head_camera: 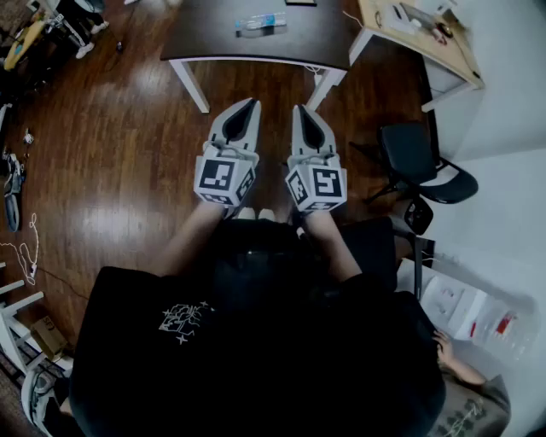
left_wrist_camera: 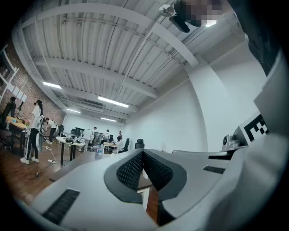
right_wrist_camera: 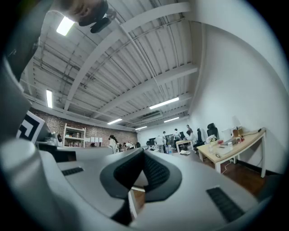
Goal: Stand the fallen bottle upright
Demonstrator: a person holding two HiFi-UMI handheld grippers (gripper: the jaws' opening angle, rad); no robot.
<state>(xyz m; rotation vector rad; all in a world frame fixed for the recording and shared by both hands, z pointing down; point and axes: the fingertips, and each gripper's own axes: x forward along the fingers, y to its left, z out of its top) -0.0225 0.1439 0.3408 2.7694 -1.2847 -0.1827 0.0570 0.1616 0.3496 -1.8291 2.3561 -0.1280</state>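
A clear plastic bottle (head_camera: 260,23) with a blue label lies on its side on the dark table (head_camera: 281,43) at the top of the head view. Both grippers are held side by side close to the person's body, well short of the table and pointing toward it. The left gripper (head_camera: 252,103) has its jaws shut with nothing between them, and its black ribbed pads meet at the tip of the left gripper (left_wrist_camera: 143,153). The right gripper (head_camera: 300,110) is shut and empty too, its pads closed together in the right gripper (right_wrist_camera: 143,154) view.
Wooden floor lies between me and the table's white legs (head_camera: 192,85). A black office chair (head_camera: 420,160) stands to the right, and a light wooden desk (head_camera: 426,38) sits at the top right. White boxes (head_camera: 465,311) and another person's hand (head_camera: 445,348) are at the lower right.
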